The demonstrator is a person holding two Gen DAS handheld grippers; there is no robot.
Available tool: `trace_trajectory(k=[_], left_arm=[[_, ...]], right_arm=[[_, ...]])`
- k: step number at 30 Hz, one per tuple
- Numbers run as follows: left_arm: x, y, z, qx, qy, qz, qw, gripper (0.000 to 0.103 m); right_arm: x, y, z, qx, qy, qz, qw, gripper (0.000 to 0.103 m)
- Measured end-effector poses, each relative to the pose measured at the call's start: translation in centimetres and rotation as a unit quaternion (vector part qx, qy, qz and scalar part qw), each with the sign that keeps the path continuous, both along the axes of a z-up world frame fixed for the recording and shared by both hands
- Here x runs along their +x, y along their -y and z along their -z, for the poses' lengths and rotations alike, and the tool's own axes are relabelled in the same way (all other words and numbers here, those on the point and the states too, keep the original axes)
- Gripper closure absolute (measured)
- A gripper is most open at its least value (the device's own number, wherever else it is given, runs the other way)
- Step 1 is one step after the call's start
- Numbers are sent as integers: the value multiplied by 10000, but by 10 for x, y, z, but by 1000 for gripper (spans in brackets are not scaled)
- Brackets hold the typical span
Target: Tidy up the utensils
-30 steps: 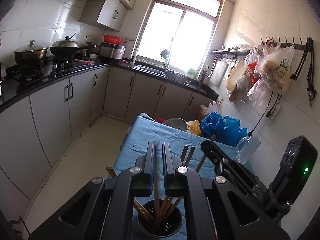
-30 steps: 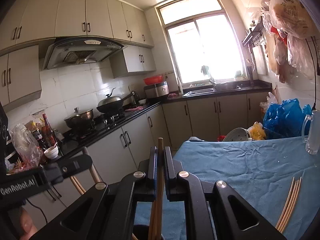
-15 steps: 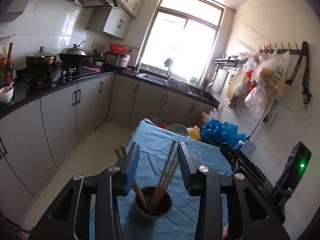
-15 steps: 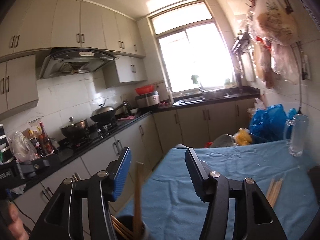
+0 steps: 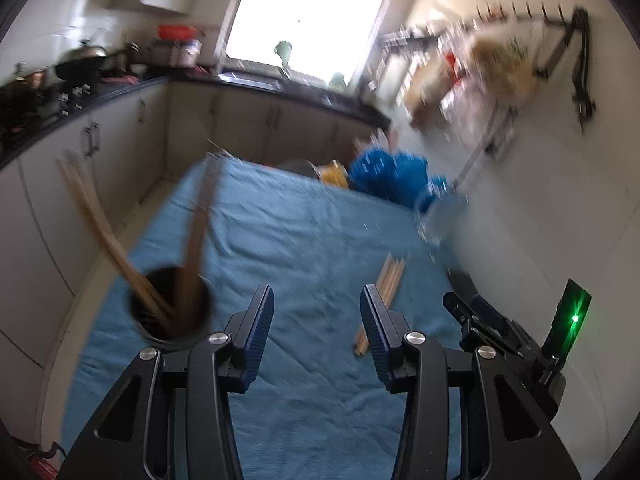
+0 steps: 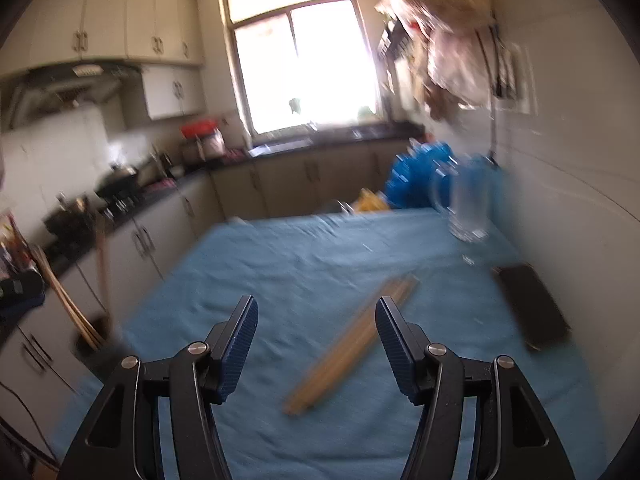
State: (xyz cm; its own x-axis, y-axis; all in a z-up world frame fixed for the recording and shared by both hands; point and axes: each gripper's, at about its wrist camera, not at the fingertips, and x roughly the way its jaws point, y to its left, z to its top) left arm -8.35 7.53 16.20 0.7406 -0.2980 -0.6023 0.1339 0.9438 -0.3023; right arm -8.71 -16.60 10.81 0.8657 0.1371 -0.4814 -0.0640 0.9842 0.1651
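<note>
Both grippers are being held released and empty over the blue-covered desk (image 6: 304, 264), presumably because a fresh pick is being lined up. The left gripper (image 5: 317, 328) is being carried with its jaws spread wide; the right gripper (image 6: 316, 342) is likewise being held spread, nothing between its blue pads.

A loose bundle of chopsticks (image 6: 352, 338) is lying flat on the cloth just ahead of the right gripper, reaching into the gap between its jaws, so it is probably being targeted next. From the left gripper the same bundle (image 5: 382, 292) is being seen just beyond its right finger.

Ahead and to the left of the left gripper, a dark cylindrical holder (image 5: 172, 308) is standing upright near the desk's edge. Several chopsticks (image 5: 196, 232) are being kept in it, leaning outward against its rim, since the cup is wider than its contents. The views are being blurred by motion.
</note>
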Motion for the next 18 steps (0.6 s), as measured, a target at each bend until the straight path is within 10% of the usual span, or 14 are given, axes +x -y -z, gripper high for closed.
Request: trace_trajectory(k=[18], left_arm=[[146,164,135,757,-1280,1109,9826,64]], right_arm=[[31,118,76,981,-452,732,9914,38]])
